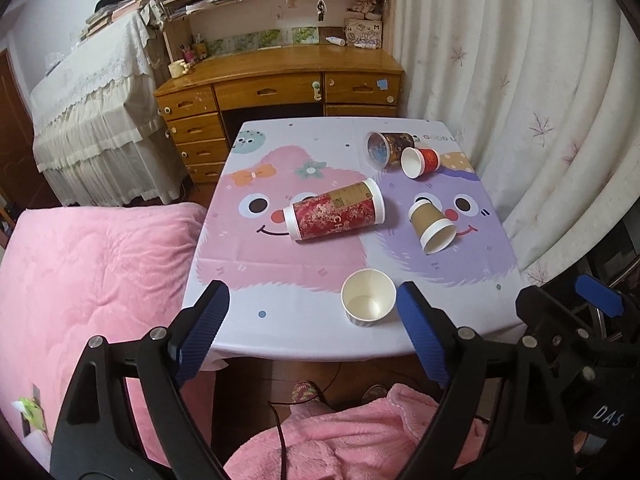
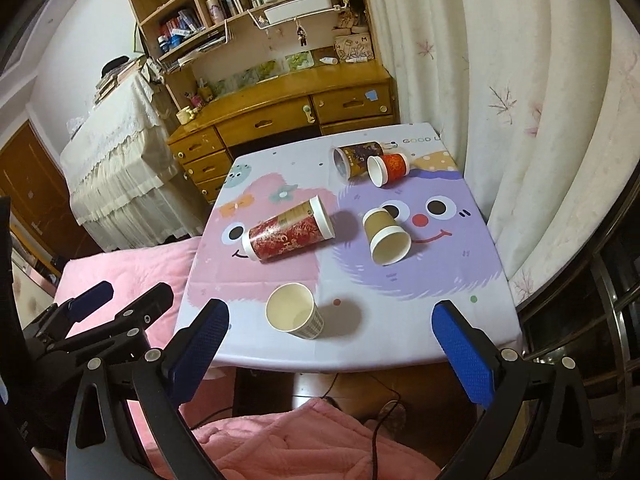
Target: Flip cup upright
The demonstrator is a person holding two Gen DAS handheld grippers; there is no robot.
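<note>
Brown paper cup (image 2: pixel 386 236), frame centre, lies light and crushable; we'd pinch its sidewall gently, both grippers (image 1: pixel 312 312) (image 2: pixel 330 330) gaping wide, empty.

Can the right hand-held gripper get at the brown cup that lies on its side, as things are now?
Probably yes. The right hand-held gripper is open and empty, and the brown cup lies apart from the other cups, with bare tablecloth between them.
</note>
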